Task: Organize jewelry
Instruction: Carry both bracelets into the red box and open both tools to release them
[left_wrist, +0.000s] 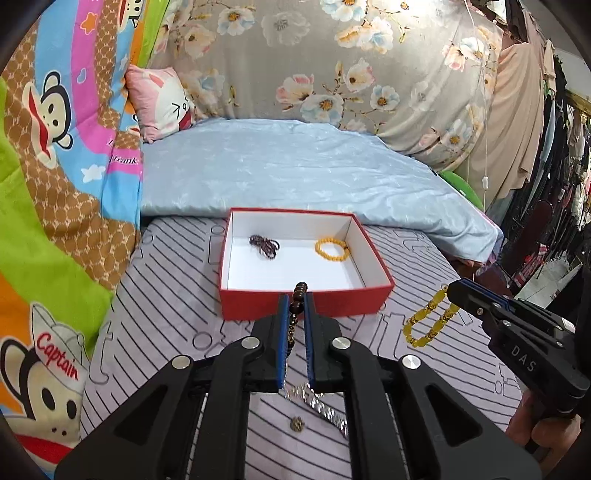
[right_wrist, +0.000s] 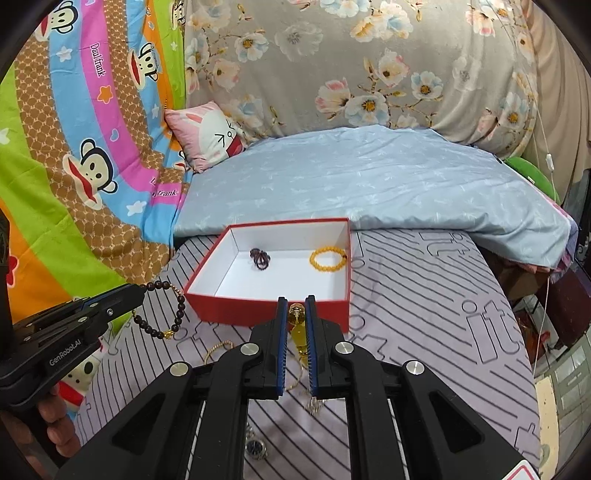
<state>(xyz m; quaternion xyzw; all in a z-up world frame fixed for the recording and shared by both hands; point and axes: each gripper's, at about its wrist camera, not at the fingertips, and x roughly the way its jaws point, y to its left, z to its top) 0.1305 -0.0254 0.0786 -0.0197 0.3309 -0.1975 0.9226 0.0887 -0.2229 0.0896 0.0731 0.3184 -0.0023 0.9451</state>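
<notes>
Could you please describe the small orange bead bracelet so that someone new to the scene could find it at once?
Find the red box with the white inside on the striped sheet. The orange bead bracelet lies flat in its far right part. Its one neighbour in the box, the dark bead bundle, is tangled, not an open ring.

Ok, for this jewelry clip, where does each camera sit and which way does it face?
Left wrist: on the left gripper, angled down over the bed at the red box; its fingers pinch a dark bead bracelet; the right gripper shows at right, holding a yellow bracelet.
Right wrist: on the right gripper, facing the same box; the left gripper and a hand show at left.
Shared: the box, both bracelets, each other's gripper.
</notes>
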